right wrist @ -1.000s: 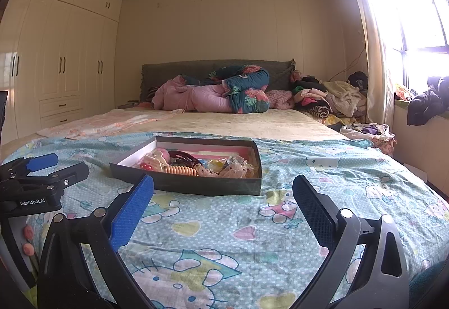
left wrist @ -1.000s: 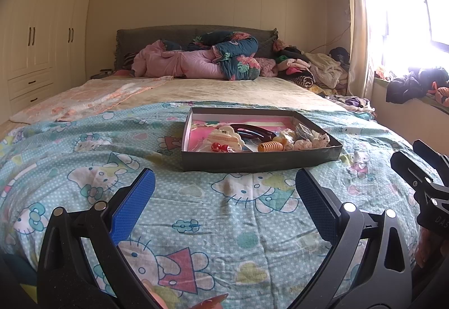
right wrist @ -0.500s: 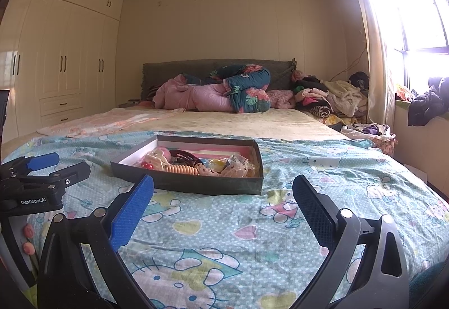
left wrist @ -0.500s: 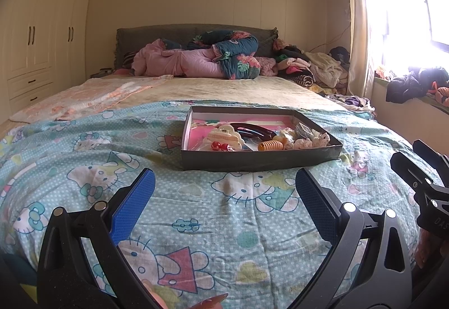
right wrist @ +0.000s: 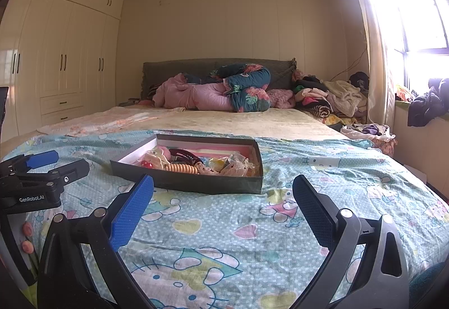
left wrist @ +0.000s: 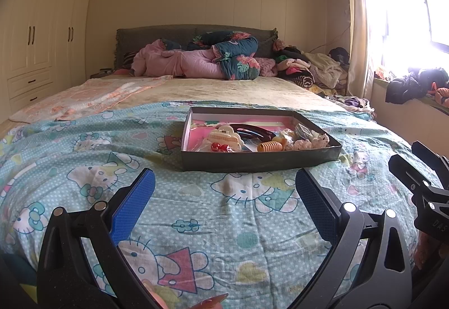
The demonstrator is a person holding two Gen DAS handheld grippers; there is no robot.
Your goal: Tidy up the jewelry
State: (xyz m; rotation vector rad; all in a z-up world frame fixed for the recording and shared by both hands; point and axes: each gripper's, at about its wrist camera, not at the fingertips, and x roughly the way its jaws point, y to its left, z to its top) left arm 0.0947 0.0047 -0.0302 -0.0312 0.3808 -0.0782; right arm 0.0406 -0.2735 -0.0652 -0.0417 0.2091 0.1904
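My left gripper (left wrist: pixel 224 196) and right gripper (right wrist: pixel 223 196) are black with blue textured pads (left wrist: pixel 132 208). Under them the bedspread (left wrist: pixel 224 225) is pale turquoise with white dots, cartoon cats, hearts and flowers. The tray (left wrist: pixel 261 161) has dark grey walls and a pink and white striped lining. In it lie a cream hair claw (left wrist: pixel 224 136), red beads (left wrist: pixel 219 146), an orange spiral hair tie (left wrist: pixel 270 146) and a dark maroon clip (left wrist: pixel 255 129). The quilt (right wrist: pixel 247 90) is navy with pink flowers; the wardrobe (right wrist: pixel 61 56) is cream with dark handles.
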